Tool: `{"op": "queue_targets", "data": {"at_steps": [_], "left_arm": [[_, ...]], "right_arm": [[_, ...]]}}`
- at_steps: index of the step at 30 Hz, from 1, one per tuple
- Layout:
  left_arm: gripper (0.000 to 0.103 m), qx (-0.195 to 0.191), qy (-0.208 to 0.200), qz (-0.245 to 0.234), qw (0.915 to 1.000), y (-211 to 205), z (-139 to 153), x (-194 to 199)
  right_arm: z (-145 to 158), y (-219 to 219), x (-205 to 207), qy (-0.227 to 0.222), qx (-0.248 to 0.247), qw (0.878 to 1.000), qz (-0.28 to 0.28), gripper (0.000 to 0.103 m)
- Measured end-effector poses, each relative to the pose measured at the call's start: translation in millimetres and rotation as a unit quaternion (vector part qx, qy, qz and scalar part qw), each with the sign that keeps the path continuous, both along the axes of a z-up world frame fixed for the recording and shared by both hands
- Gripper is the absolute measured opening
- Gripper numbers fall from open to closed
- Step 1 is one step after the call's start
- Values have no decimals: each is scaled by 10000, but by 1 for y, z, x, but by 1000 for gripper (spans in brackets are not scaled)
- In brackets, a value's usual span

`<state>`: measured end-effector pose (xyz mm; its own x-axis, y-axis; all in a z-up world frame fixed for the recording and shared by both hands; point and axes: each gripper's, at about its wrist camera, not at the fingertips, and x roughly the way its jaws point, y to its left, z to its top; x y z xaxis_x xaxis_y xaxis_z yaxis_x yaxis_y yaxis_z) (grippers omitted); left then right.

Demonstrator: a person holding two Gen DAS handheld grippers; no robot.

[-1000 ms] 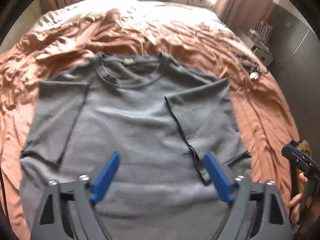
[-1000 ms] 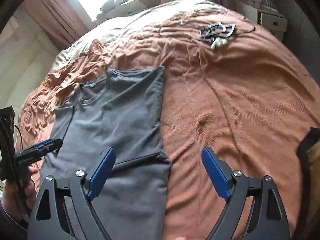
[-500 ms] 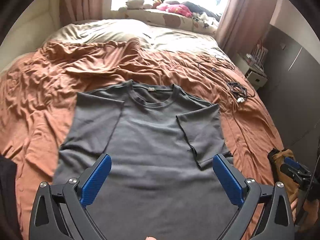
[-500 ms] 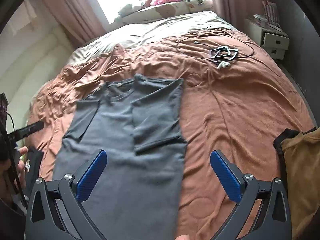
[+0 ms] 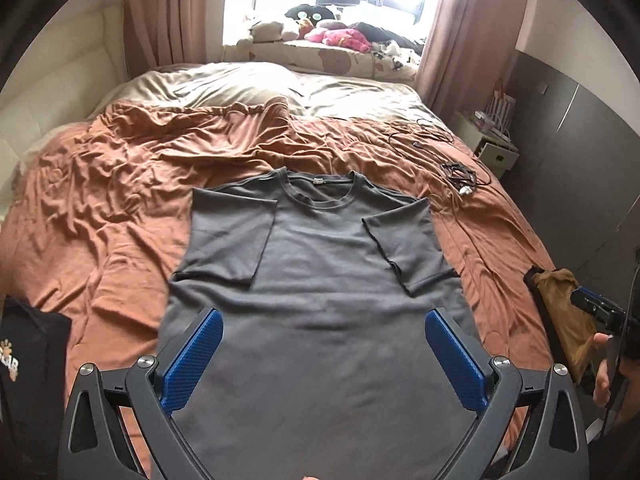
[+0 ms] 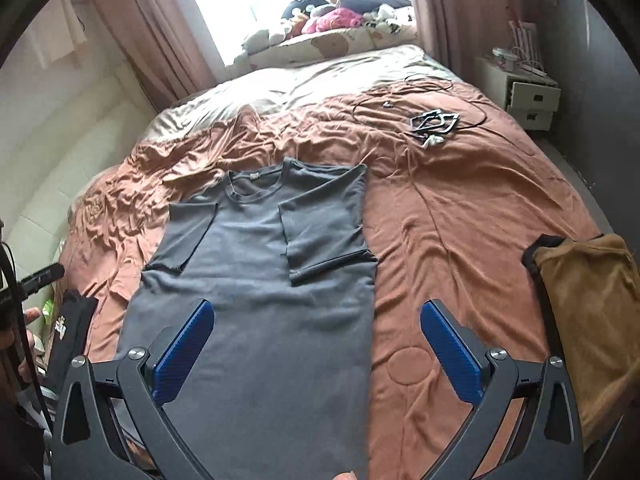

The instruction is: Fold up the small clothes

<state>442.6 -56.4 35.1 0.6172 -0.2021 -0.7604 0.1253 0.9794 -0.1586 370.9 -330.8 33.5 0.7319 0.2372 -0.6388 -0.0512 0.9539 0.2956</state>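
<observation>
A grey T-shirt (image 5: 320,280) (image 6: 256,288) lies flat on the rust-brown bedspread (image 5: 100,208) (image 6: 460,216), neck towards the window, both sleeves folded in over its chest. My left gripper (image 5: 323,330) hovers above the shirt's lower half, open wide, with nothing between its blue pads (image 5: 196,356). My right gripper (image 6: 316,318) is also open and empty, raised over the shirt's right edge and the bedspread beside it. Each gripper's tip shows at the side of the other view, held by a hand (image 5: 600,368) (image 6: 24,344).
A tan garment (image 5: 564,316) (image 6: 588,312) lies at the bed's right edge, a black printed one (image 5: 28,360) (image 6: 68,332) at the left edge. Tangled cables and a charger (image 5: 460,176) (image 6: 432,124) sit far right. A white bedside cabinet (image 6: 528,100) and curtains stand behind.
Both grippers have pulled back and up from the shirt, which now looks smaller and fully in view. Their jaws have spread a little wider. The shirt has not moved.
</observation>
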Motion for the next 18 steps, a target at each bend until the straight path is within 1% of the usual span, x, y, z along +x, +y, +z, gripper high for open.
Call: {"op": "queue_targets", "data": {"at_steps": [3, 6, 9, 11, 15, 18], "left_arm": [[102, -84, -81, 19, 9999, 14, 5, -21], [102, -28, -104, 124, 9999, 27, 9, -41], [102, -210, -245, 244, 9992, 47, 16, -66], [102, -262, -317, 317, 9987, 57, 21, -80], [102, -246, -482, 406, 9977, 72, 28, -105], [100, -204, -567, 475, 9971, 83, 31, -125]], "right_arm": [[0, 1, -21, -71, -11, 10000, -59, 103], [0, 0, -40, -112, 47, 9999, -101, 103], [7, -3, -65, -306, 111, 9994, -128, 103], [9, -5, -82, -417, 137, 9990, -118, 103], [8, -5, -112, -589, 228, 9980, -14, 103], [0, -7, -133, -660, 144, 9977, -43, 103]]}}
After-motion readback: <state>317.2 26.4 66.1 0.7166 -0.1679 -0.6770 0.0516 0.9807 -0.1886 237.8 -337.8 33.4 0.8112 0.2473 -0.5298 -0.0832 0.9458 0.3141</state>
